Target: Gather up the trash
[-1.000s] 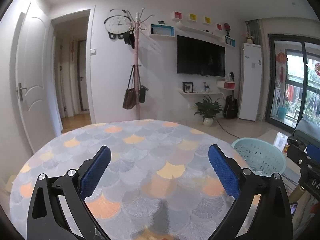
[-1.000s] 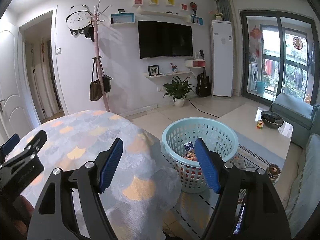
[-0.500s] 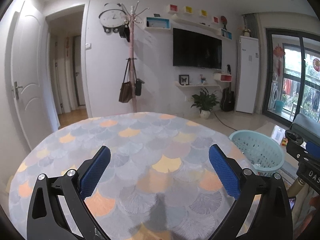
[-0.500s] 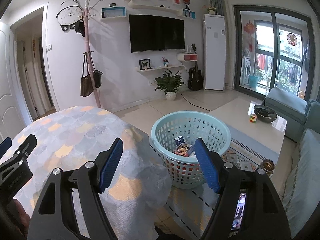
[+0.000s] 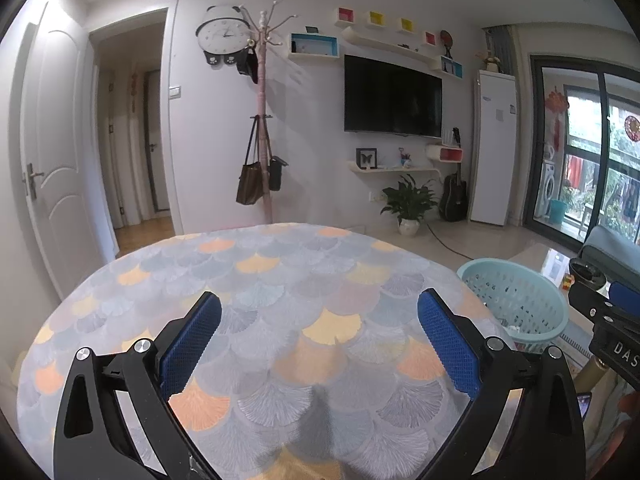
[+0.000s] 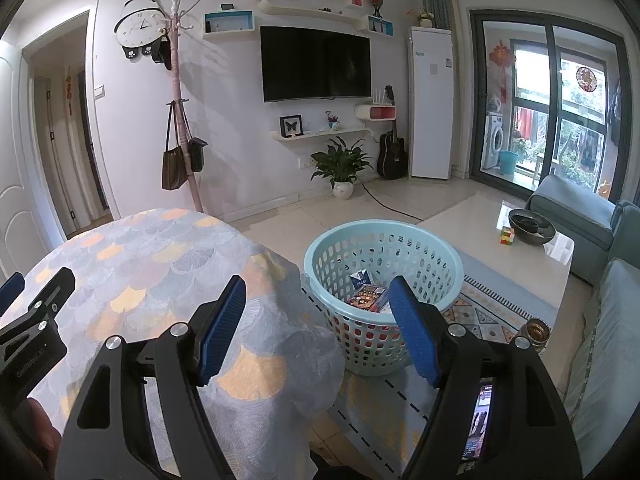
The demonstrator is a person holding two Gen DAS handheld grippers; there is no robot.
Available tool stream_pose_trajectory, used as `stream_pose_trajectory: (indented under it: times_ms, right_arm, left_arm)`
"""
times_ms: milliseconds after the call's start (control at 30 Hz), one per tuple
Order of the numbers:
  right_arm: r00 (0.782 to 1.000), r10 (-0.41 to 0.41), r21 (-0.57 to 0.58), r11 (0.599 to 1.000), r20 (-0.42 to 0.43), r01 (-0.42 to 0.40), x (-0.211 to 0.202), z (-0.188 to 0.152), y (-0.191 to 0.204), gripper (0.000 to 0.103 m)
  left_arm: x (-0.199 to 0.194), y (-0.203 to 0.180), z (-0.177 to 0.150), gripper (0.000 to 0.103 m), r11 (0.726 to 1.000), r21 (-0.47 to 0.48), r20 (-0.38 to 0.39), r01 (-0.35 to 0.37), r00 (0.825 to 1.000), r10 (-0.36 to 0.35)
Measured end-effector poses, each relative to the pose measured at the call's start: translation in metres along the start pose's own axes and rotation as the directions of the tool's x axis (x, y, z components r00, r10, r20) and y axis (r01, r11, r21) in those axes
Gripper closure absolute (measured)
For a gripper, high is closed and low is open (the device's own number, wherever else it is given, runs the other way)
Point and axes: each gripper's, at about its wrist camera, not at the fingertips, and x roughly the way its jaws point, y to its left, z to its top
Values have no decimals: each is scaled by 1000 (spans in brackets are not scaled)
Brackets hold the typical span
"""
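Since the earlier frames almost nothing has shifted: both views have only swung a little, the basket sitting slightly lower and more central in the right wrist view than a second ago, and both pairs of jaws standing as wide as they did. The left gripper hangs over the near edge of the round table, its blue pads spread wide with nothing between them and touching nothing; the patterned cloth beneath shows no litter. The right gripper is likewise released and empty, poised past the table's right edge, looking down toward the pale blue basket on the floor just beside that edge. The trash, a few printed packets, already lies in the bottom of the basket, so the collecting looks largely done. The risk from here is likely small: a careless swing could catch the draped cloth at the table's right edge and drag it, or knock the light basket over and spill the packets back onto the rug.
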Motion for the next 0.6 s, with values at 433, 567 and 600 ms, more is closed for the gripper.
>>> stream_pose_trajectory:
  times_ms: [433,567,600]
  right_arm:
    - [1000,5,-2,1000,-13,-5,2,-1,-2,33]
    - [1000,6,-3,1000,-14,-6,3,-1,-3,33]
    - [1000,5,-5,1000,-13,-5,3,-1,-3,33]
  left_arm:
    - [1,0,0,8,1000,-2,-3,5,1000,-5]
    - [1,-1,0,8,1000,0,-8,9,1000,-9]
    - [1,-1,0,8,1000,0,-8,9,1000,-9]
